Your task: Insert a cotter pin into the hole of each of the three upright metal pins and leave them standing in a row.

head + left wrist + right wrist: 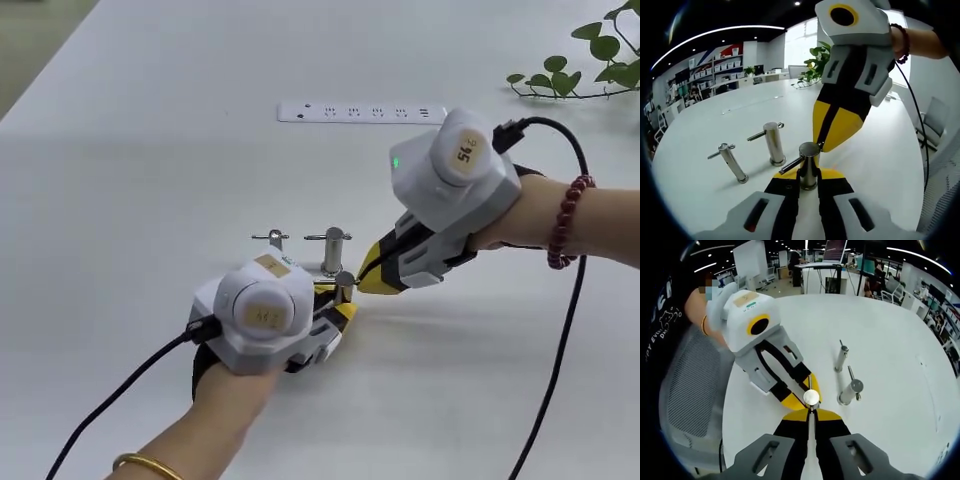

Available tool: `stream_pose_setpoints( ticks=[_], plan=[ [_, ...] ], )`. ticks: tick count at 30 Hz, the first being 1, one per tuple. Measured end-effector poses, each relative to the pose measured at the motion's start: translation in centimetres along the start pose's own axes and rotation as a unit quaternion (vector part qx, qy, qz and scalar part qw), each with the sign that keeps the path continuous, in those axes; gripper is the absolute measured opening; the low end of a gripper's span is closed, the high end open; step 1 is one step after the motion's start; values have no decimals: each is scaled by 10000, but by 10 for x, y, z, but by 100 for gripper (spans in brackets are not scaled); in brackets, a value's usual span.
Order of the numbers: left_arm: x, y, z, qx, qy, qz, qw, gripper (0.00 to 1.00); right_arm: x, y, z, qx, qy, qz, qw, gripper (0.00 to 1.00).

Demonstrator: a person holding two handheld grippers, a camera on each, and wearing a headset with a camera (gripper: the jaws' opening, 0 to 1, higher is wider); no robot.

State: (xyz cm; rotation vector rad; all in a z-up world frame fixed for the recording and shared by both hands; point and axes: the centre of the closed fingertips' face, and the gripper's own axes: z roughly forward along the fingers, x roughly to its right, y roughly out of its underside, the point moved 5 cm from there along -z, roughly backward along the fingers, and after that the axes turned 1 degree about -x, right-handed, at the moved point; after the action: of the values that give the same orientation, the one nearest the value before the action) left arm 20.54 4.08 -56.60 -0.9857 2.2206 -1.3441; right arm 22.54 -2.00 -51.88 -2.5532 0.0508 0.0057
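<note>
Three metal pins stand on the white table (150,200). The two farther pins (271,240) (332,252) each carry a cotter pin across the top; they also appear in the left gripper view (732,162) (773,143). My left gripper (809,176) is shut on the lower shaft of the nearest pin (809,155). A cotter pin (790,167) pokes out of that pin's hole. My right gripper (811,412) comes in from the right, shut on the cotter pin's other end just behind the pin's head (811,397). In the head view the two grippers' tips (340,300) (365,280) meet at this pin.
A white power strip (360,112) lies farther back on the table. A green plant (590,65) trails at the far right corner. Black cables (560,330) (120,390) run from both grippers toward the near edge.
</note>
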Motion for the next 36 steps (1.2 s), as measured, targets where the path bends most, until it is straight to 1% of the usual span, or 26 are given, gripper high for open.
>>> stream_pose_setpoints(
  ticks=[5,7,12,14,17,19,22,26,30,36],
  plan=[
    [0,1,0,-45,18,-92,9999,11,-1,-1,0,11,22,29,10000,0],
    [0,2,0,-66,22,-99,9999,15,-2,-1,0,13,20,59,10000,0],
    [-1,3,-4,-134,49,-125,9998,19,-2,-1,1,34,22,241,9997,6],
    [-2,3,-6,-121,45,-122,9998,22,-1,-2,1,85,58,299,9995,10],
    [-2,3,-8,-126,69,-115,9998,26,-1,-4,1,138,91,366,9992,13],
    [-2,4,-9,-145,101,-107,9998,29,-1,-5,1,167,104,390,9990,15],
    [-2,4,-12,-159,132,-67,9998,34,-3,-10,3,268,90,529,9982,16],
    [-1,3,-18,-117,185,-120,9997,38,-6,-12,6,334,103,588,9977,17],
    [0,2,-24,-52,198,-170,9996,44,-8,-14,12,408,130,657,9969,16],
    [0,1,-30,-16,216,-194,9996,50,-8,-15,17,386,204,618,9971,15]
  ],
)
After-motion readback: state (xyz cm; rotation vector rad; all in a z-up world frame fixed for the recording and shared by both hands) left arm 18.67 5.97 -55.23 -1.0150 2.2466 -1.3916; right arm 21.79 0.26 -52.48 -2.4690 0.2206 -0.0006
